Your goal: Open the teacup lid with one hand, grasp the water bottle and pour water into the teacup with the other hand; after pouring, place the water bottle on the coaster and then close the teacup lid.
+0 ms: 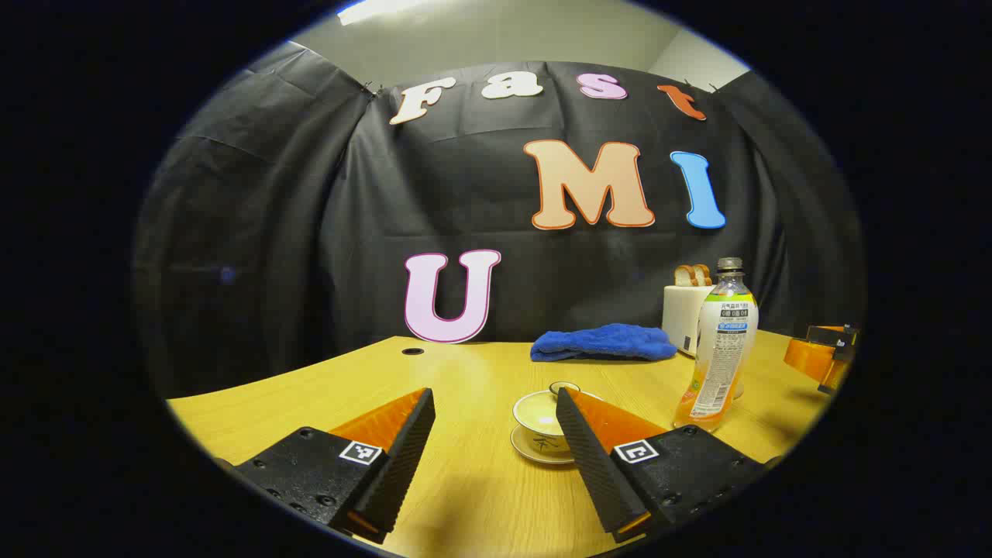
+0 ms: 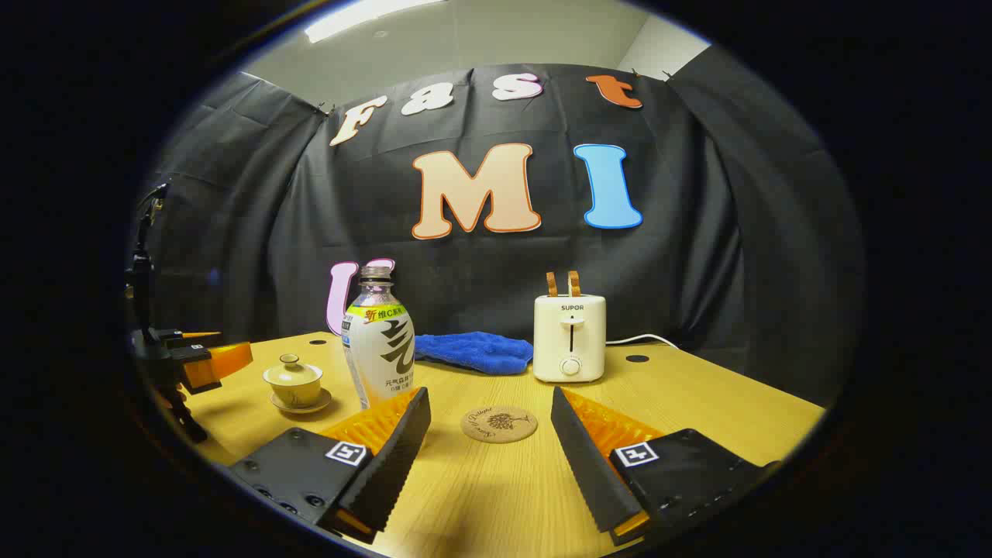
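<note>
In the right gripper view, the right gripper (image 2: 490, 422) is held wide open above the wooden table (image 2: 697, 403), with the printed coaster (image 2: 499, 424) seen between its fingers at centre. The water bottle (image 2: 378, 346) stands left of centre, its label too small to be made out. The lidded teacup (image 2: 293, 380) sits on its saucer at lower left. "SUPOR" is printed on the toaster (image 2: 570, 338). In the left gripper view, the left gripper (image 1: 494, 422) is spread open near the teacup (image 1: 540, 415).

In the right gripper view, the right gripper (image 2: 490, 415) hovers low over the yellow wooden desk (image 2: 697, 403) with its jaws spread wide and nothing between them. A round cork coaster (image 2: 499, 424) lies just ahead in the gap. To its left stands an uncapped clear plastic water bottle (image 2: 378, 337), and farther left a pale lidded teacup (image 2: 293, 380) on its saucer. A blue folded cloth (image 2: 474, 350) and a cream toaster (image 2: 570, 336) sit behind. The left gripper (image 2: 203, 358) shows at the far left edge.
</note>
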